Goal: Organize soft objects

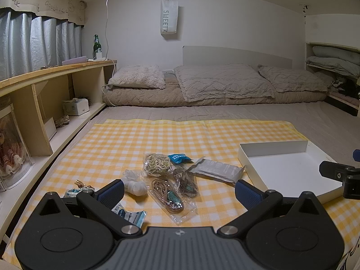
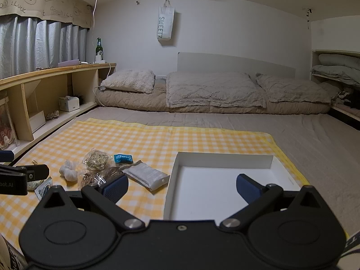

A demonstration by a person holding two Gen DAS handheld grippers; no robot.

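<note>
White bag (image 1: pixel 169 16) hanging on far wall, ahead of the claw: "SWEETZ", printed vertically. Paper valance (image 2: pixel 45 4) over the curtains, up left of the claw: handwritten "GOOD!LUCK", repeated, with doodles. Other gripper's black body (image 2: pixel 13 184), at the left edge of the right wrist view: partial "bot.AI". Blue packet (image 1: pixel 178 158) and grey packet (image 1: pixel 216 168) carry print, too small to read.

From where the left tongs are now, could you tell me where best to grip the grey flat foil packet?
Probably grip the grey flat foil packet across its narrow width near the middle, coming from above. It lies flat on the yellow checked cloth, long axis slanting toward the white shallow tray, its left end close to other bags.
</note>
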